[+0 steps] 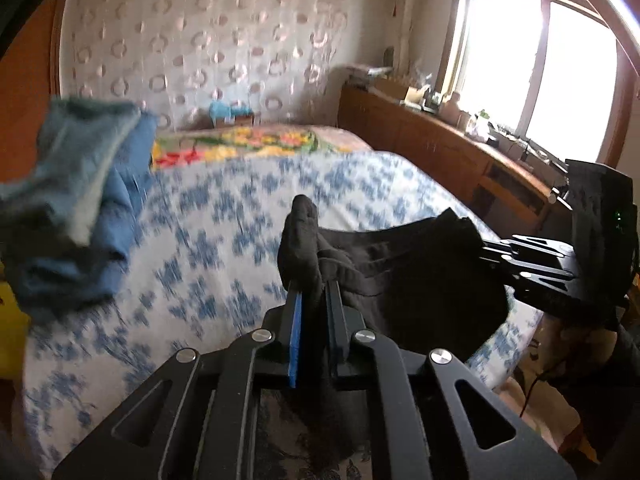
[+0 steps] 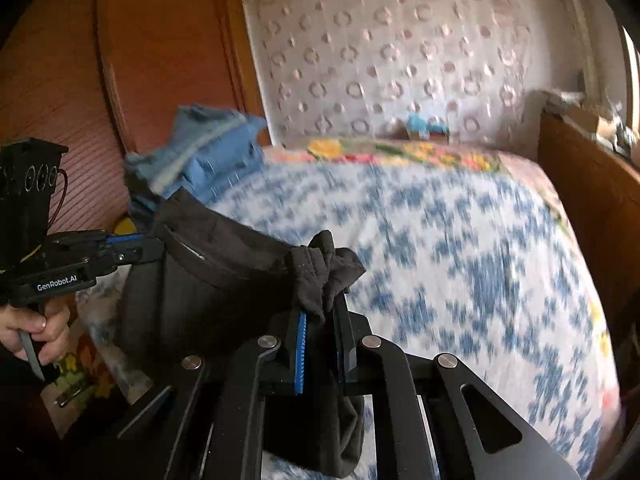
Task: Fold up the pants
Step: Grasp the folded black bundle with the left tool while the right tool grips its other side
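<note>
A: Where are your pants [image 1: 420,264]?

B: Slung between both grippers above the bed [image 1: 224,216], a bunched end clamped in each: left gripper [image 1: 312,280], right gripper [image 2: 320,300].

A: Soft, light, droopy; grip the waistband corners.

B: Blue clothes [image 1: 80,184] at ten o'clock, window [image 1: 532,64] at two.

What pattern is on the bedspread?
White with blue blotchy floral print on the bedspread, clearest in the right wrist view.
</note>
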### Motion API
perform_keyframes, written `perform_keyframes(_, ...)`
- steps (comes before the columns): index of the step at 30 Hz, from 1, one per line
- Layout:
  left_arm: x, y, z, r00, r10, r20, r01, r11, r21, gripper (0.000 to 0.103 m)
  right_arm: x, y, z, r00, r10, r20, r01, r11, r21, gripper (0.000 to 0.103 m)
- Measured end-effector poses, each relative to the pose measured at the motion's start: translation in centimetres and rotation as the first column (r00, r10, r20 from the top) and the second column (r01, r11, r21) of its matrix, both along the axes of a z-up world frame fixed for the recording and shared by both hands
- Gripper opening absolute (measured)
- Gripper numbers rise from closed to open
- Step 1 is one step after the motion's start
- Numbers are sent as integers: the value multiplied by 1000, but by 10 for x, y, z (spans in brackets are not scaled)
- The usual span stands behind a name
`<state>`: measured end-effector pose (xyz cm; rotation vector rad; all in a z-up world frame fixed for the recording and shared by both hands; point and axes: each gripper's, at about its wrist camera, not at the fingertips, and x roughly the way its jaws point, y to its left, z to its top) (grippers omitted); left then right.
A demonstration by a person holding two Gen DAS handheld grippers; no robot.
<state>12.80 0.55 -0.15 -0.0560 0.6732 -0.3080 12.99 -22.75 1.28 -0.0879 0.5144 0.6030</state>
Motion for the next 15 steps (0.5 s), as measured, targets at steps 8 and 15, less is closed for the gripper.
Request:
perform_keyframes(8,4,28,49,993,55,101,-58,998,25,11,10,21,42,994,54,90,-56,998,21,10)
perform_keyframes(15,17,71,77,978,133,163,-138,990,20,11,47,58,77,979,139,148,-142,990,9,10)
